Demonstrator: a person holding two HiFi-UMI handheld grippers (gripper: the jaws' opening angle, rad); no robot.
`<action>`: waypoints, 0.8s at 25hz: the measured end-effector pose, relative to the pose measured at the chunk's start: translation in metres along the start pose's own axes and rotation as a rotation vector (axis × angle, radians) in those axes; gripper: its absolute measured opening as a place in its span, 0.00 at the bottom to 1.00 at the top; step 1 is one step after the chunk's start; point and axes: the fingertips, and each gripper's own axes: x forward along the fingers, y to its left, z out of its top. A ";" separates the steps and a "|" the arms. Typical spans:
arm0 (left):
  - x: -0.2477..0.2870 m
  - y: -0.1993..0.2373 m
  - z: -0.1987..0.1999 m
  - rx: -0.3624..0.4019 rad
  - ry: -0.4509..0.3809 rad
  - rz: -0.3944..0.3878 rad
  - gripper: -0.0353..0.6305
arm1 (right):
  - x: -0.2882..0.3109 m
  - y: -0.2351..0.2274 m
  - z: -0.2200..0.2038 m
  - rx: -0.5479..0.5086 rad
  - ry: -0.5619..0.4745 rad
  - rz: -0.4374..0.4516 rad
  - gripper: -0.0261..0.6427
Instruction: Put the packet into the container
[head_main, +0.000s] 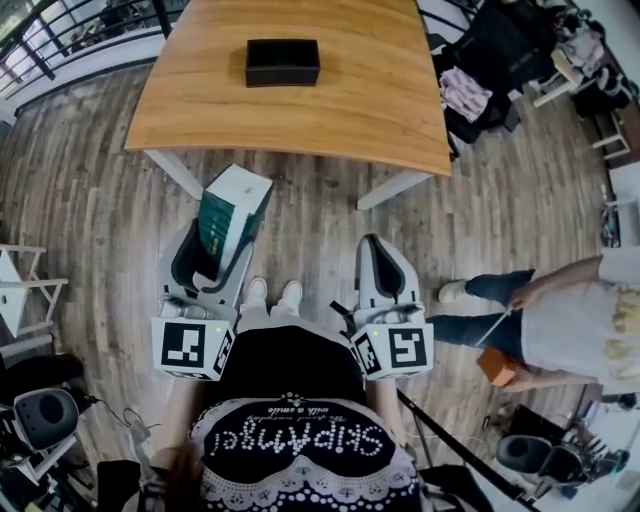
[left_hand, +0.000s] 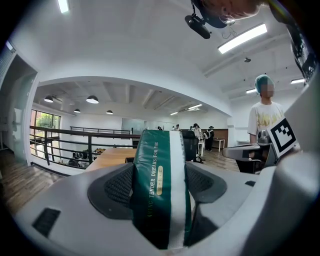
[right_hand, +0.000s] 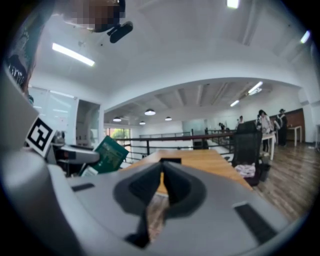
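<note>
I'm at the carrying step: my left gripper (head_main: 225, 240) is clamped on the green-and-white packet (head_main: 235, 205), its pads pressing both broad faces, and the packet stands on edge and tips forward out of the jaws. My right gripper (head_main: 378, 248) is pressed shut with nothing between its jaws and hangs level beside me. The black container (head_main: 283, 62) sits alone on the wooden table (head_main: 380, 110), well apart from the packet and out of reach, I'd judge. Next, I think, I need to step up to the table edge, carry the packet over the container's top and lower it in before letting the jaws part (from here I cannot tell how deep the box is). Under me is grey-brown plank floor (head_main: 80, 190). A dark railing (head_main: 60, 40) runs behind the table, a chair heaped with clothes (head_main: 480, 70) stands at its right, and another person (head_main: 560, 320) bends nearby.
</note>
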 end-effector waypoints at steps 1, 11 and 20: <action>0.002 -0.001 0.000 -0.002 -0.002 0.005 0.57 | 0.001 -0.003 0.001 0.001 -0.008 0.005 0.10; 0.020 -0.021 -0.007 -0.010 0.003 0.046 0.57 | 0.012 -0.041 -0.014 0.020 0.010 0.034 0.10; 0.072 0.011 -0.002 -0.034 0.018 0.045 0.57 | 0.066 -0.050 -0.013 0.025 0.051 0.038 0.10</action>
